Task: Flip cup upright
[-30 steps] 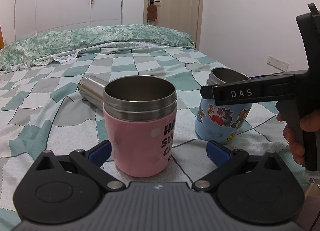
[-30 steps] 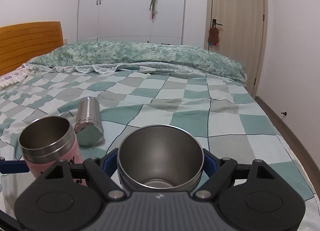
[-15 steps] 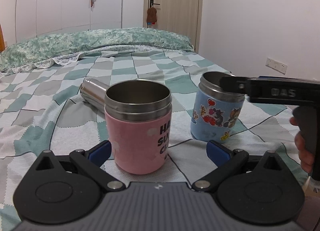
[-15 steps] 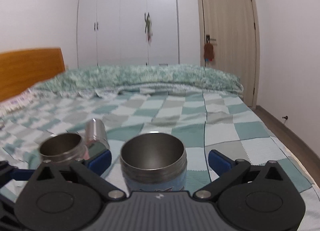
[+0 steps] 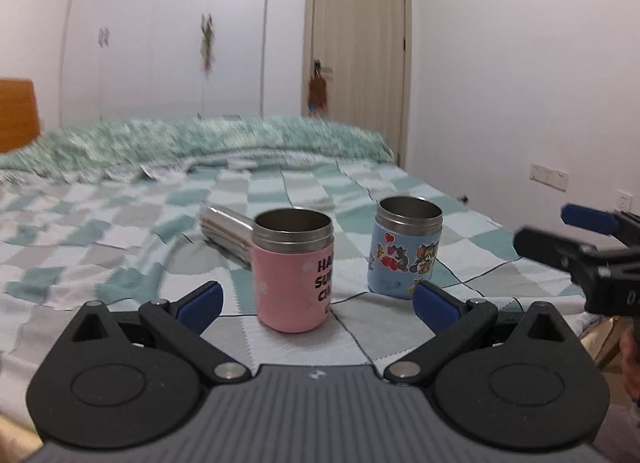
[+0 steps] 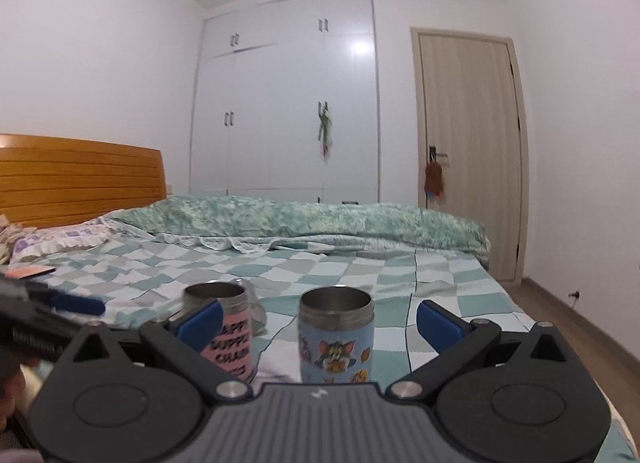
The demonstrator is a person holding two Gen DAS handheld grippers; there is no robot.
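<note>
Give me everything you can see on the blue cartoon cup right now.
The blue cup stands upright on the checked bedspread, mouth open upward. Its body wears a light blue wrap printed with cartoon cat and mouse figures and red hearts; above it runs a ridged bare steel collar, and the inside looks like steel too. No lid or handle shows. It sits apart from the pink cup, and nothing grips it: the right gripper is open and clear of it.
</note>
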